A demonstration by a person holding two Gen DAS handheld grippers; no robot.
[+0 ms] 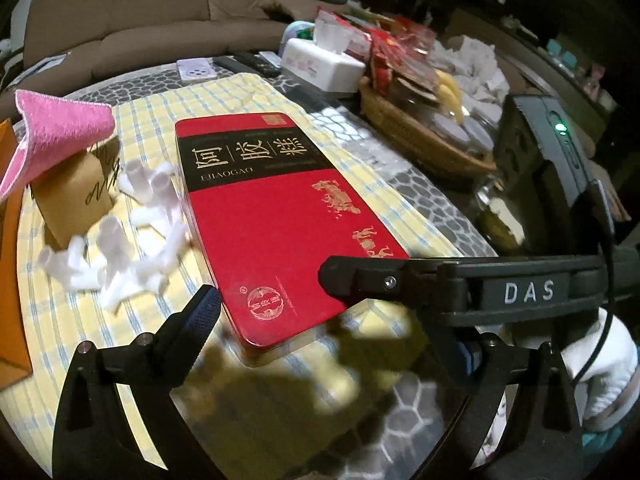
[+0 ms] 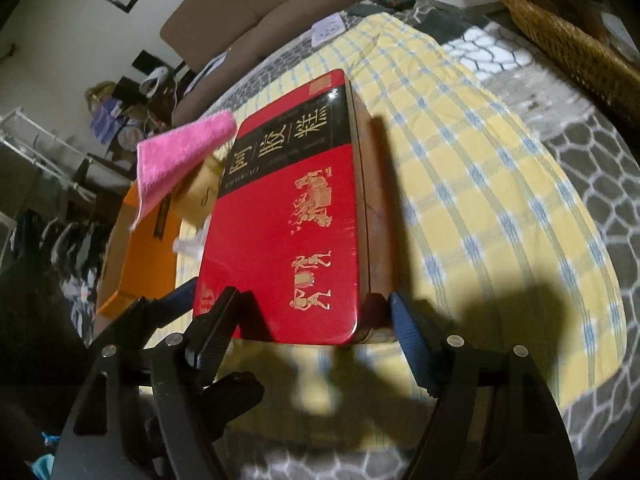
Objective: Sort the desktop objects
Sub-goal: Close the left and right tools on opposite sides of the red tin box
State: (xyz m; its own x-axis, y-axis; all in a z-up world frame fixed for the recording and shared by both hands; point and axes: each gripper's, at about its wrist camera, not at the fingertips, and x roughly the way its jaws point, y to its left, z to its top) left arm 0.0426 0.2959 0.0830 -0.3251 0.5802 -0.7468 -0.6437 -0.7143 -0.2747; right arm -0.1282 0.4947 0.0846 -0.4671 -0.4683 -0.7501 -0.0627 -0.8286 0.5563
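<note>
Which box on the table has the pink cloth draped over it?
The small tan box left of the red tin; the pink cloth sits on its top. The tin is uncovered.

White plastic pieces (image 1: 120, 248) motion-blurred, orange box (image 1: 10, 280) cut off at frame edge, basket (image 1: 420, 136) contents perhaps snack packets.

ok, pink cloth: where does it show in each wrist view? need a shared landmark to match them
Left wrist: pink cloth at the far left edge, draped over a tan box, left of the red tin.
Right wrist: pink cloth left of centre, just off the red tin's upper-left corner, above the orange box.
Shared landmark: the red tin with gold lettering, on the yellow checked cloth.
</note>
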